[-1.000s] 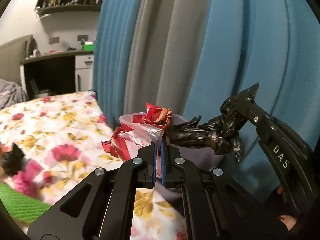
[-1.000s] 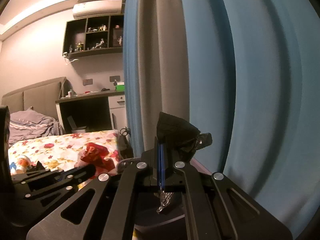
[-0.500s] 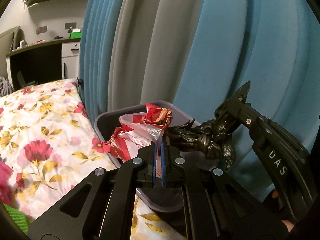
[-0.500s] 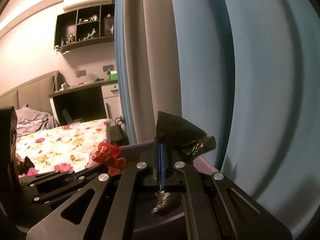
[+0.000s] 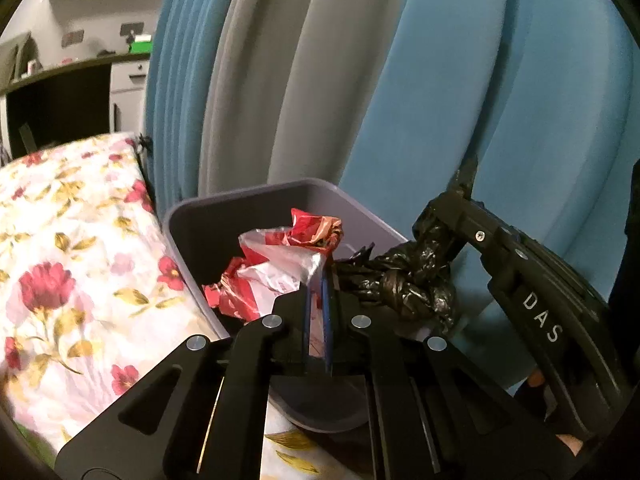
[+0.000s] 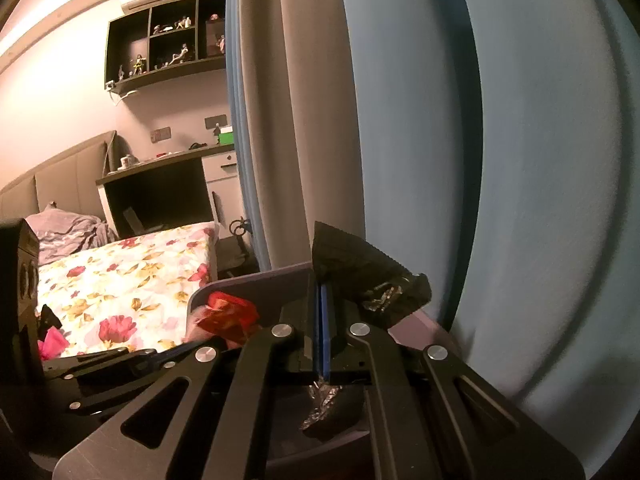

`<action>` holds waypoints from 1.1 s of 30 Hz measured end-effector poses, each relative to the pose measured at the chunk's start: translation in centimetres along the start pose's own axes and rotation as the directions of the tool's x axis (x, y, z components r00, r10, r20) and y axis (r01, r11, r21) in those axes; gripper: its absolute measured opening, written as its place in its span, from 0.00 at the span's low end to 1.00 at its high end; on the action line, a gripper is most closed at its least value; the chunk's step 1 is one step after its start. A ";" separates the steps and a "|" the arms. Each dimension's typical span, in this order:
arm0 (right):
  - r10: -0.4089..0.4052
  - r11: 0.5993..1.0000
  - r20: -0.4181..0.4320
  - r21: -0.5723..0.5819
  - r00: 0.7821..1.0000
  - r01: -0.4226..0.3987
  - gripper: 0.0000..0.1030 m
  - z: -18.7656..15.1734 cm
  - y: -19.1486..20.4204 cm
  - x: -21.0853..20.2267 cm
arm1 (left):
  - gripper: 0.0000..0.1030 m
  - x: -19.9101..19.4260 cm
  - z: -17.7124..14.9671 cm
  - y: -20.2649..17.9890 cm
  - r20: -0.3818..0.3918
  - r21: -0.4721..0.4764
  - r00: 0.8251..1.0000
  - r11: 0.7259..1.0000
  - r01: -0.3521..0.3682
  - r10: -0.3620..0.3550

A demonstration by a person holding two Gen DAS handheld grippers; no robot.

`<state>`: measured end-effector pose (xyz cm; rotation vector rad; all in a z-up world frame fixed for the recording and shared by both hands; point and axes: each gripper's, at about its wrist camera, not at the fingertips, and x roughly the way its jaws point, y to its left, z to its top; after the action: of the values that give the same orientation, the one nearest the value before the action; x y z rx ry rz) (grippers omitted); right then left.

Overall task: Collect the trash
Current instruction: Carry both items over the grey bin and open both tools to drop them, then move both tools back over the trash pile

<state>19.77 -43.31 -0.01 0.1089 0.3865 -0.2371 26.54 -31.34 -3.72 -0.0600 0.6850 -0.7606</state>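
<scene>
Left wrist view: left gripper (image 5: 316,280) has its jaws pressed together, pinching the crumpled red-and-white plastic wrapper (image 5: 280,264).
Bin relation: grey plastic rectangular bin (image 5: 240,204) sits dead ahead and below, 12 o'clock from the left fingertips; the wrapper hangs over its open mouth.
Wrapper axis: long axis runs roughly 8 to 2 o'clock, red tail at 8, red crumple at 1.
Right gripper: right gripper (image 5: 460,196) comes in from 3 o'clock, jaws pressed together, pinching a knotted black plastic bag (image 5: 404,280).
Bag position: over the bin's right rim, partly outside it; long axis roughly 9 to 3 o'clock.
Nearer hand: left is better centred over the bin; my read, its wrapper drops clean and the black bag needs a shift toward 9 first.
Right wrist view: flat black corner of the bag (image 6: 352,264) sticks up at 1 o'clock of the blue pads, a crinkled silvery scrap (image 6: 324,400) hangs below them.
Looks: wrapper thin, glossy, crushed; bag crinkled, twisted into a rope.
Surroundings: floral bedsheet (image 5: 68,264) at 9 o'clock, blue-and-grey curtain (image 5: 400,80) behind the bin.
</scene>
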 end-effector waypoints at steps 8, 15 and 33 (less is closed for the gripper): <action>0.004 0.999 0.005 0.045 1.000 -0.004 0.39 0.2 -1.2 -0.3 | 0.71 -0.6 -0.5 1.6 0.017 -0.075 0.999 0.997 -0.034 0.035; -0.031 0.999 0.057 0.028 0.998 0.030 0.73 0.1 -0.9 -2.9 | 0.89 -4.2 -1.3 2.5 0.066 -0.102 0.983 0.981 -0.164 0.172; 0.029 1.000 0.129 -0.013 0.991 -0.027 0.92 -3.3 5.1 -12.0 | 0.94 -18.6 -8.3 3.6 0.186 -0.152 0.886 0.903 -0.402 0.425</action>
<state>9.08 -35.41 1.90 0.0874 0.2575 -0.2130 14.11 -15.00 -1.03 -0.0913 0.5068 -0.2960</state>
